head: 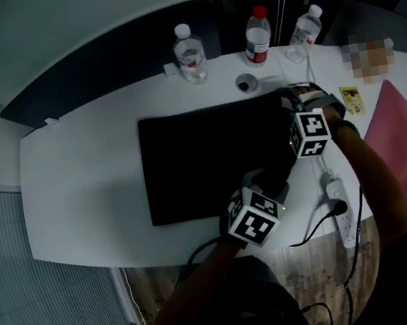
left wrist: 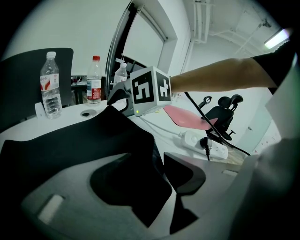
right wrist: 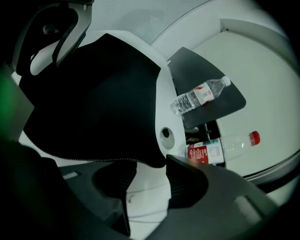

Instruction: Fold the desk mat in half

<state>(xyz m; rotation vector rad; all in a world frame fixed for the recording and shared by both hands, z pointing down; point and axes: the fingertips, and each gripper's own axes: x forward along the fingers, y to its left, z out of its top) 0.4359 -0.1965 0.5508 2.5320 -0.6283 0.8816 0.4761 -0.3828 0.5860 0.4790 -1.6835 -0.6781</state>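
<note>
Black rectangular desk mat lies flat on the white table, stretching away leftward from both claws at its right edge. The left gripper gapes around the near corner. The right gripper, equally wide, holds nothing, just short of the far corner. I can't tell whether the mat is already doubled.

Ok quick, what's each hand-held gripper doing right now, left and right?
Left hand-held gripper: open, desk mat edge between its jaws, not clamped.
Right hand-held gripper: open, holding nothing.
</note>
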